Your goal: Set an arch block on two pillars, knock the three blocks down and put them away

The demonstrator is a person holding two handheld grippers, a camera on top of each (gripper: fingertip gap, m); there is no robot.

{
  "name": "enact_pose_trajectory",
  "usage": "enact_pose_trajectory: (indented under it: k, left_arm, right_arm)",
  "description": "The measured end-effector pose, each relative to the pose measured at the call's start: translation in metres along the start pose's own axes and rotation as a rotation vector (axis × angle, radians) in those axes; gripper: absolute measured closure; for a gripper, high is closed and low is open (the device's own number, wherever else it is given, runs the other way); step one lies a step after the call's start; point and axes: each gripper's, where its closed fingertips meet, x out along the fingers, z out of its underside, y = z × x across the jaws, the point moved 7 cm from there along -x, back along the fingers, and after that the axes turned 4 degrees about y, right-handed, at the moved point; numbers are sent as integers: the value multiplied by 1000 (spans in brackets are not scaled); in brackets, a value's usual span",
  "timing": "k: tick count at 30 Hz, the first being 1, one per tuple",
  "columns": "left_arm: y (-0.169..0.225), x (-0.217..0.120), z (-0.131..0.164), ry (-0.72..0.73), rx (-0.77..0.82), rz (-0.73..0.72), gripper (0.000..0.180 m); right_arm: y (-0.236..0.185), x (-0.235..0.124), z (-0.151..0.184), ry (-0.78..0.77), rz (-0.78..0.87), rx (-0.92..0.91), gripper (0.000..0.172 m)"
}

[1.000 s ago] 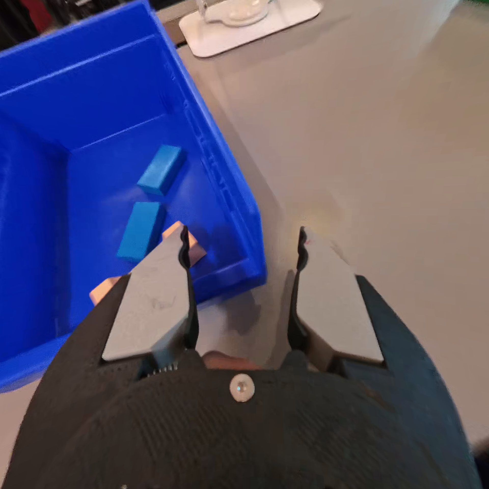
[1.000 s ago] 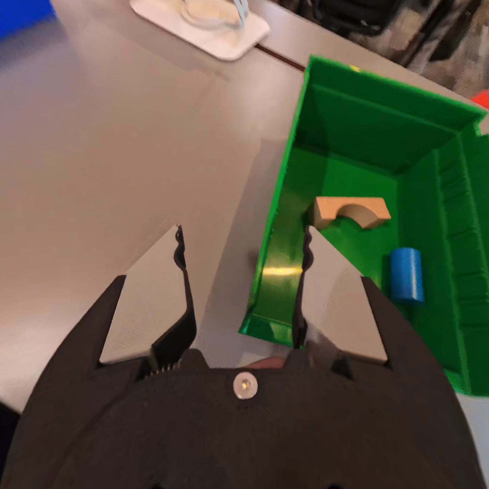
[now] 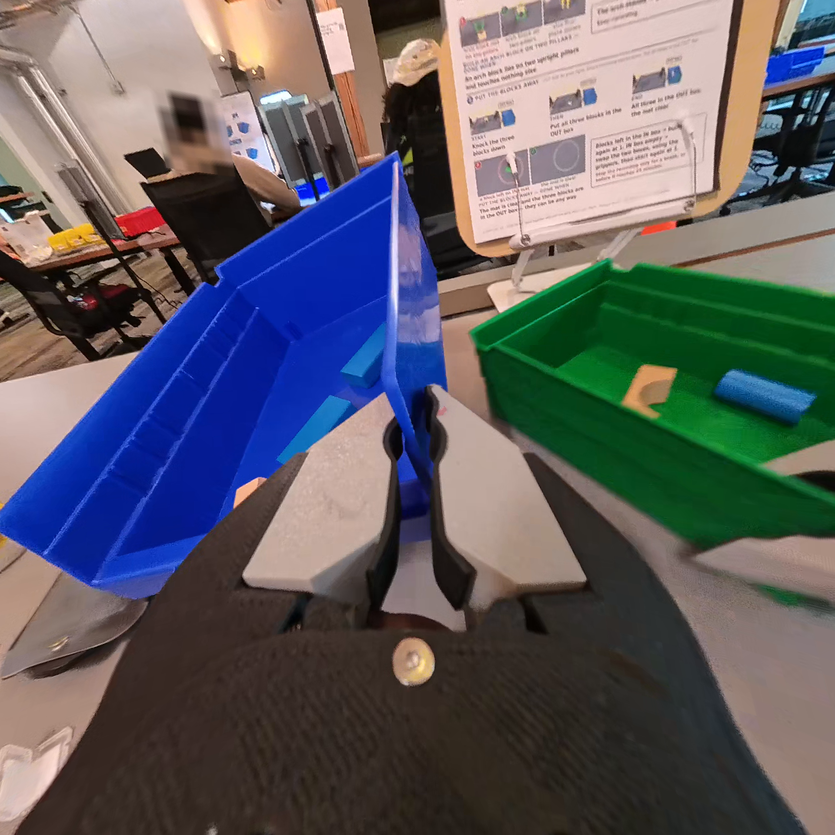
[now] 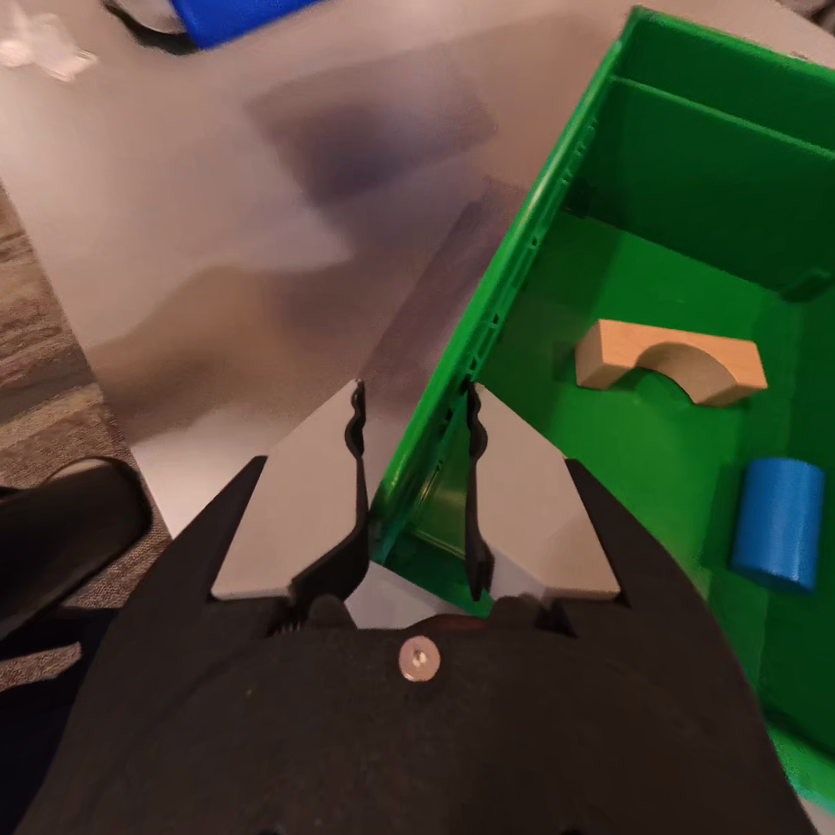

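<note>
— Tongs first: what are your left tongs (image 3: pixel 413 429) doing?

— Your left tongs are pinching the near wall of the blue bin (image 3: pixel 180 406), both pads pressed on the thin plastic. The bin is tilted, its far end raised off the surface (image 3: pixel 68 406).

— And what's inside it?

— Two blue blocks (image 3: pixel 361 361) lie just beyond your left finger, inside the wall you grip. A sliver of tan block (image 3: pixel 247 490) peeks out beside that finger's base.

— Your right tongs (image 4: pixel 413 406)?

— They straddle the side wall of the green bin (image 4: pixel 677 158). The right pad (image 4: pixel 474 420) lies against the wall's inner face; the left pad (image 4: pixel 357 420) stands clear of the outside, a gap showing. So they are spread, not pinching.

— Where are the task blocks there?

— Inside the green bin, ahead and to the right of your right tongs: a wooden arch (image 4: pixel 668 357) lies on its side on the floor, and a blue cylinder (image 4: pixel 777 524) lies nearer you, to the arch's right, apart from it.

— Anything past the bins?

— A stand with a printed sheet (image 3: pixel 587 113) is beyond the green bin, ahead of your left tongs.
</note>
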Motion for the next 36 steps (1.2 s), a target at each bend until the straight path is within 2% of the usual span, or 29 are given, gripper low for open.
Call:
enact_pose_trajectory:
  k: [2, 4, 6, 8, 10, 13, 15, 16, 19, 23, 25, 29, 33, 36]
  left_arm:
    - [-9, -6, -5, 21, -9, -20, 176]
    - [-16, -14, -8, 32, 1, -49, 176]
    - [-23, -21, -10, 38, 26, -74, 177]
    - [-29, -26, -10, 47, 51, -89, 177]
    - [-33, -30, -12, 61, 38, -92, 177]
    - [-34, -33, -15, 66, 21, -78, 177]
    - [-32, -33, -16, 70, 15, -65, 177]
    - [-30, -32, -17, 74, 10, -60, 177]
    - [-25, -29, -19, 77, 11, -55, 178]
    - [-15, -28, -21, 76, 47, -50, 177]
    - [-12, -29, -23, 80, 55, -40, 177]
    - [-10, -29, -23, 94, 48, -25, 177]
    - [-11, -29, -23, 108, 46, -40, 177]
    - [-10, -33, -27, 122, 69, -51, 177]
  right_arm:
    - [-20, 28, -25, -15, -58, -54, 124]
    - [-32, 32, -47, 17, -99, -78, 135]
    - [-37, 13, -64, 100, -153, -84, 134]
    - [-30, -13, -66, 142, -182, -109, 141]
    - [-8, -40, -59, 136, -169, -136, 145]
    - [66, -73, -36, 129, 44, -115, 149]
    - [114, -84, -11, 118, 113, -17, 150]
    - [129, -83, 3, 100, 72, 57, 147]
    - [141, -63, 35, 56, -84, 208, 146]
    - [128, -23, 57, -45, -146, 220, 135]
    - [114, -10, 54, -48, -195, 209, 134]
    - [100, 16, 38, -47, -107, 110, 132]
    - [70, 48, 14, -48, -171, 94, 141]
    - [48, 76, -4, -31, -210, 65, 136]
